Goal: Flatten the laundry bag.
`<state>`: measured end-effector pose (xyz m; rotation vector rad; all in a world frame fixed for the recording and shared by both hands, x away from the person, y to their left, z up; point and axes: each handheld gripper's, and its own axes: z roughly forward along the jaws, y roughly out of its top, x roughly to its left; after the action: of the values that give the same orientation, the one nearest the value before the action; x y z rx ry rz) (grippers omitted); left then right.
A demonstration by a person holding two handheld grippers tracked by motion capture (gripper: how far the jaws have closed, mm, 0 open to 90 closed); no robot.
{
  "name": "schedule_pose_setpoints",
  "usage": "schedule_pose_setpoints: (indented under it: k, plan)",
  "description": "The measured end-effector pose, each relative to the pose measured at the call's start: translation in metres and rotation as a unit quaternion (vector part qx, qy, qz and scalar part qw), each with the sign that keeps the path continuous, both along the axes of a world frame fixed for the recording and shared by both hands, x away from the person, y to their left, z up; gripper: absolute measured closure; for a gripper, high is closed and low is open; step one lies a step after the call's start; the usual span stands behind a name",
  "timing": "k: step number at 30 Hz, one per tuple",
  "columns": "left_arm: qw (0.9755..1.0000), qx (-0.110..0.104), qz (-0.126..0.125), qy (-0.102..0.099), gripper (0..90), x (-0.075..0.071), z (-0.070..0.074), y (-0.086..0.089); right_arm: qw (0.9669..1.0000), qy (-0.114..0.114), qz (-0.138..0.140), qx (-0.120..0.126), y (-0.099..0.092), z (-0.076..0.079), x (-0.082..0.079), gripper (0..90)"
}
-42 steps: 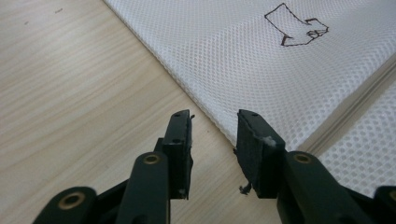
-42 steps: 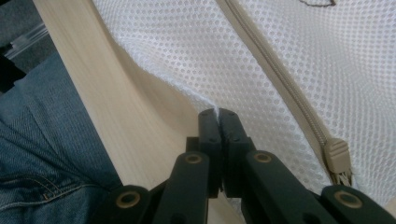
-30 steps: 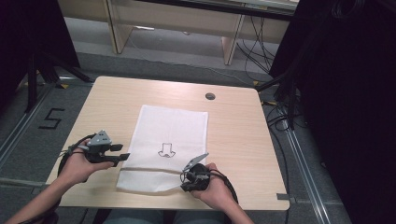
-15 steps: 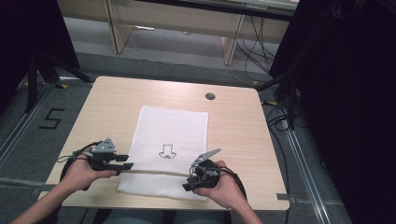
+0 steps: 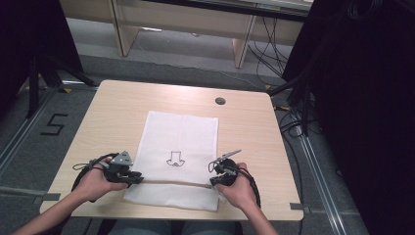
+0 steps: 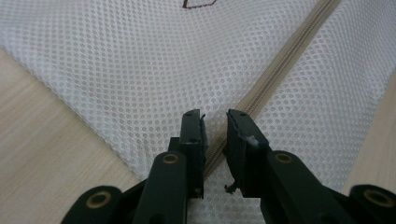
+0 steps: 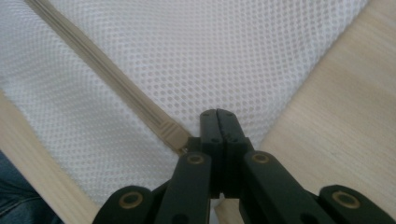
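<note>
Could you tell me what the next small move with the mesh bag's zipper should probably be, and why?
Probably close the left tongs fully on the zipper: their jaws have been closing astride it but still show a gap, while the right tongs sit shut at its end.

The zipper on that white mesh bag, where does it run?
In the high view the zipper crosses the mesh bag near its front edge, from the left tongs to the right tongs.

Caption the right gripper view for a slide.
Right gripper, jaws shut, at the end of the beige zipper on a white mesh bag.
</note>
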<state>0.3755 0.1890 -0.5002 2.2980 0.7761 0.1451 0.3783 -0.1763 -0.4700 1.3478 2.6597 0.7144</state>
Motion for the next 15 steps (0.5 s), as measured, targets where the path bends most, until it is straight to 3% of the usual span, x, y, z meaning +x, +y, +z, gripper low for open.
schedule_pose_setpoints:
  k: [1,6,8,9,15]
  plan:
    - [0.9999,-0.004,0.009,0.008,76.4,0.0001,-0.0014,-0.0001,0.9999,0.015,-0.007,-0.005,0.0013,-0.0024,-0.0011,90.0]
    - [0.9998,-0.005,0.007,0.017,76.7,-0.0039,-0.0011,-0.0005,0.9997,0.013,0.010,-0.017,0.0040,-0.0096,-0.0025,90.0]
    - [0.9997,0.016,-0.011,0.018,76.6,-0.0049,0.0007,0.0017,0.9997,0.013,0.013,-0.019,0.0044,-0.0092,-0.0028,90.0]
    - [0.9998,0.001,0.004,0.020,76.7,-0.0073,-0.0008,-0.0005,0.9996,0.014,0.015,-0.018,0.0043,-0.0094,-0.0028,90.0]
    - [0.9988,0.036,-0.029,0.013,76.3,-0.0057,0.0015,0.0026,0.9996,0.016,0.016,-0.019,0.0046,-0.0104,-0.0046,90.0]
